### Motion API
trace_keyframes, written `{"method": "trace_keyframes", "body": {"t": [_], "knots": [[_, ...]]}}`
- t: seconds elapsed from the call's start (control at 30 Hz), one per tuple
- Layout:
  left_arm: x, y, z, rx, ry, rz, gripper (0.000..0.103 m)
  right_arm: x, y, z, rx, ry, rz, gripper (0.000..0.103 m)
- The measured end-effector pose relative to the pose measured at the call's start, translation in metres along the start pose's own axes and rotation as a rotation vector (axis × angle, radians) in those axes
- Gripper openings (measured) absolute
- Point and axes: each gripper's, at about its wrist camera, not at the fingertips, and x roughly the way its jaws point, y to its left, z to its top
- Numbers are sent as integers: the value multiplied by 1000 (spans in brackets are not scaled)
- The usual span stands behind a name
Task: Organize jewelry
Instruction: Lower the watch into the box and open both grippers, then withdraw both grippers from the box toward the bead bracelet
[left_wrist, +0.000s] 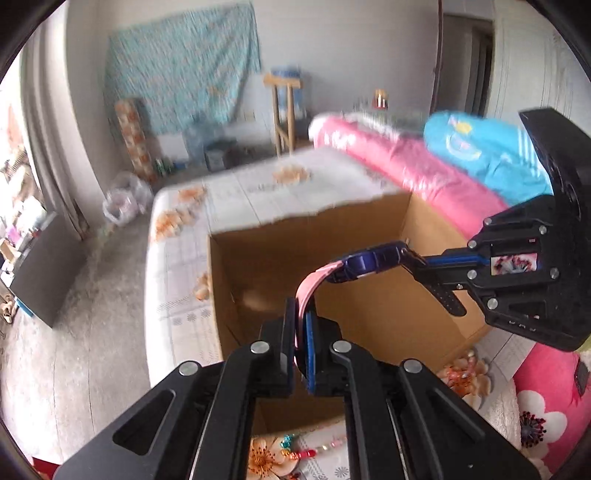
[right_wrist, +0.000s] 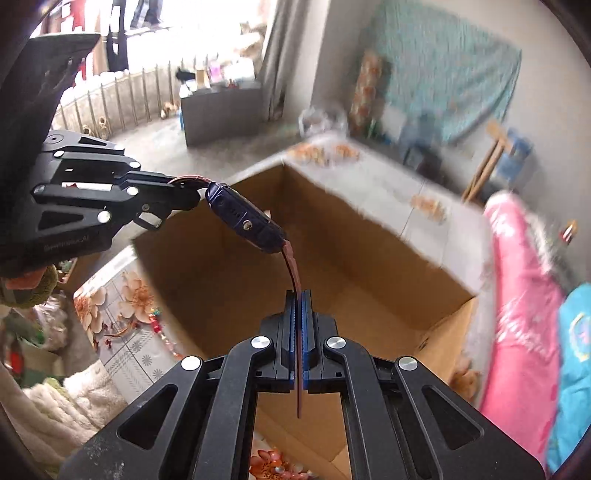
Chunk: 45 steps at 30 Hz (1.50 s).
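Both tongs clenched on one watch (right_wrist: 243, 221), held stretched above open cardboard box (left_wrist: 369, 314) on bed. L gripper (left_wrist: 301, 325) pinching pink strap (left_wrist: 312, 284) end; R gripper (right_wrist: 298, 314) pinching opposite strap end. Beaded jewelry (left_wrist: 306, 450) lying beside box.

The watch (left_wrist: 364, 264) has a dark blue case and a pink strap. Both black grippers carry blue pads. The cardboard box (left_wrist: 373, 306) is plain brown. At two o'clock lie a pink quilt (left_wrist: 417, 173) and turquoise bedding (left_wrist: 487, 155) (white stripes).
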Motion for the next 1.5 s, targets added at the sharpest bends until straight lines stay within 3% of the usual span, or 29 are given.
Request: {"method": "trace_keyframes", "body": {"t": [0.13, 0.2, 0.3, 0.47, 0.5, 0.6, 0.67, 1.0, 1.27, 1.37, 1.5], "knots": [[72, -3, 19, 108, 175, 55, 4, 53, -31, 12, 111, 201, 111, 1], [96, -5, 20, 140, 246, 48, 4, 78, -42, 14, 124, 302, 167, 1], [123, 3, 21, 121, 345, -3, 5, 113, -52, 15, 99, 411, 162, 2], [144, 13, 28, 71, 422, -33, 15, 138, -67, 17, 109, 476, 149, 7], [146, 15, 29, 69, 420, -23, 23, 139, -69, 20, 105, 472, 129, 10], [145, 20, 36, 50, 390, -26, 25, 138, -75, 25, 93, 451, 93, 24], [141, 22, 39, 48, 356, -28, 32, 136, -80, 26, 85, 432, 60, 31], [80, 28, 45, 29, 115, -11, 74, 102, -105, 33, 143, 345, 61, 40], [-3, 62, 26, -126, -43, -37, 91, -10, -102, 26, 202, 43, 91, 62], [-34, 73, -2, -210, -84, -47, 94, -59, -91, 6, 242, -72, 125, 63], [-63, 86, -50, -311, -144, -43, 97, -93, -55, -22, 300, -183, 206, 64]]}}
